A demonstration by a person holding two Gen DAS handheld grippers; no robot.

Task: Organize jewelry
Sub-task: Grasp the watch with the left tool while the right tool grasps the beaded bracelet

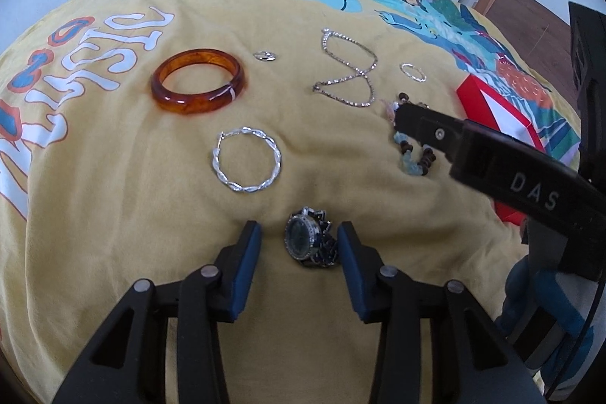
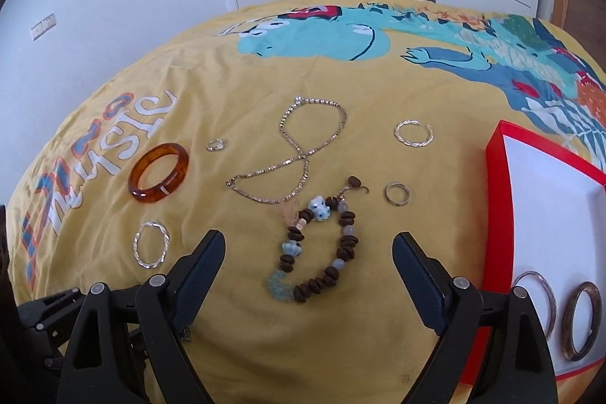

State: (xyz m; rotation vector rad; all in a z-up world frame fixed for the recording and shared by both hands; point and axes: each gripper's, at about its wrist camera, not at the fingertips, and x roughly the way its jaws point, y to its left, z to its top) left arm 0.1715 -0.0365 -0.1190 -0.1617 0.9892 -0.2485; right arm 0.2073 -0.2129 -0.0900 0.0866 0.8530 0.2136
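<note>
Watch (image 1: 310, 240) between spread jaws of left gripper (image 1: 299, 241), untouched. Beaded bracelet (image 2: 318, 248) between spread jaws of right gripper (image 2: 308, 252). Two bangles (image 2: 556, 313) in red box (image 2: 500, 177); remaining jewelry loose on bedspread (image 2: 246, 82). Early stage.

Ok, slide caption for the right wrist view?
Open right claw poised over beaded bracelet beside red tray.

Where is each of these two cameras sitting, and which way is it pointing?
Left wrist view: rides the left hand-held gripper, looking along its open fingers at a watch on the yellow bedspread; the right one intrudes.
Right wrist view: rides the right hand-held gripper, open before a beaded bracelet, red tray alongside.
Shared: amber bangle, silver chain.
</note>
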